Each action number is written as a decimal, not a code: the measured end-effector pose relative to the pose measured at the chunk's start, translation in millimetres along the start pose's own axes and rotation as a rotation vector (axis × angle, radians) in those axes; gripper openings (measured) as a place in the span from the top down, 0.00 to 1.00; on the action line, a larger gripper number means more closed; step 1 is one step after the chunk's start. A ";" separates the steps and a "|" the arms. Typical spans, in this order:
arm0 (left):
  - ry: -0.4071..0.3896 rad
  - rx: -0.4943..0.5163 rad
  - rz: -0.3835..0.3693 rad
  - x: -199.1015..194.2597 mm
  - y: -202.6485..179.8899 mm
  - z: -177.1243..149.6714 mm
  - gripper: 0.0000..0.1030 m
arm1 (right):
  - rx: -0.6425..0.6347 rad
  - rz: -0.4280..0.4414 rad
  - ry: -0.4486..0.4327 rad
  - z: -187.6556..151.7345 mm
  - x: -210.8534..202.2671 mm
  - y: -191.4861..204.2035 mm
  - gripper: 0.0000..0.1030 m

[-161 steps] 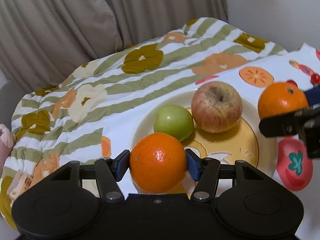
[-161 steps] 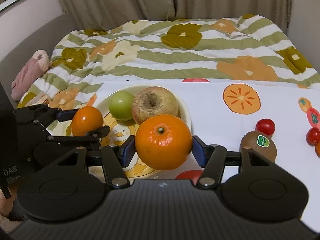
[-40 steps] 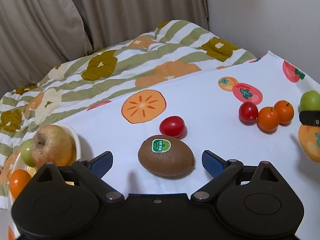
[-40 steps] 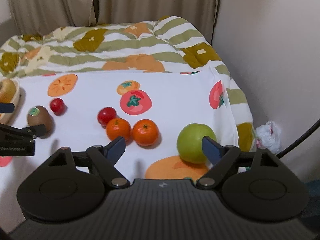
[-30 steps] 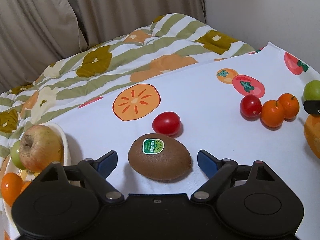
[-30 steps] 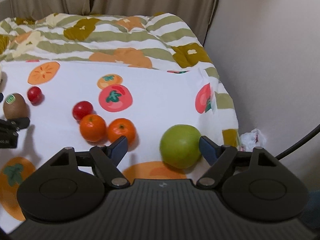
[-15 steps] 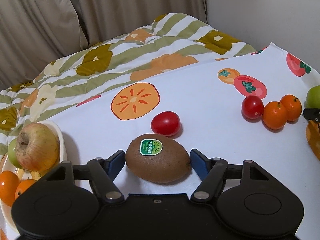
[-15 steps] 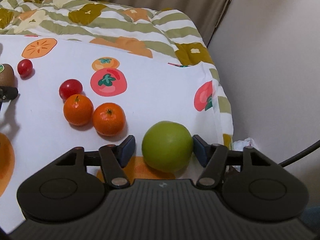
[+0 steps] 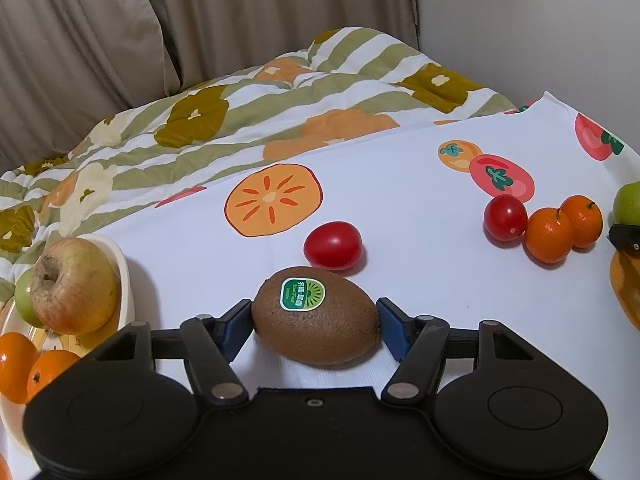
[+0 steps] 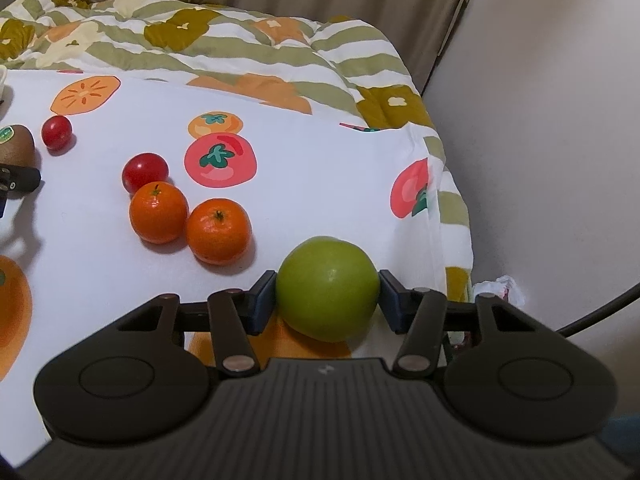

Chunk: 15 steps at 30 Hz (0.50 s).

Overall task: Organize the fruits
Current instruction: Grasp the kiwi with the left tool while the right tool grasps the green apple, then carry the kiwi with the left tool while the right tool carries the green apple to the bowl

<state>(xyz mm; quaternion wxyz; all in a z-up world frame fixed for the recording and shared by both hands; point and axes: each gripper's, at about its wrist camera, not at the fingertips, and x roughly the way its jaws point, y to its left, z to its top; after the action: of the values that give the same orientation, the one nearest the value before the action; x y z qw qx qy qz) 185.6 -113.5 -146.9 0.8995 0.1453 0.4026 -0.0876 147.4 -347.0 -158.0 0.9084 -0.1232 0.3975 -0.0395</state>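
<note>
Kiwi (image 9: 316, 316) and green apple (image 10: 327, 288) are pinched between jaws; round, smooth skins could be squeezed out and rolled off the cloth's right edge.

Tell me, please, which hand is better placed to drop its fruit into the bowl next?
Left: its tongs grip the kiwi right beside the bowl, while the right tongs grip the green apple near the cloth's far edge.
</note>
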 end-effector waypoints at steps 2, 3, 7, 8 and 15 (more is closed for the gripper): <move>0.003 -0.003 -0.003 -2.0 0.2 -1.1 0.32 | 0.012 0.013 -0.001 -1.1 -1.8 -0.9 0.33; 0.004 -0.006 -0.003 -3.5 0.4 -1.9 0.32 | 0.016 0.018 0.000 -1.4 -2.7 -1.4 0.33; -0.002 -0.019 0.001 -10.6 1.1 -4.0 0.32 | 0.026 0.024 -0.005 -2.4 -8.6 -3.4 0.33; -0.006 -0.023 0.004 -13.3 1.4 -4.3 0.32 | 0.029 0.025 -0.007 -2.4 -10.3 -3.9 0.33; -0.043 -0.043 0.014 -34.9 5.2 -3.9 0.32 | 0.061 0.046 -0.038 2.5 -27.2 -7.1 0.34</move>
<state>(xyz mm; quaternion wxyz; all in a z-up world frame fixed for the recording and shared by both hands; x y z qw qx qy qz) 161.2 -105.9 -122.2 0.9115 0.1266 0.3838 -0.0759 131.0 -348.8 -135.1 0.9198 -0.0871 0.3815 -0.0282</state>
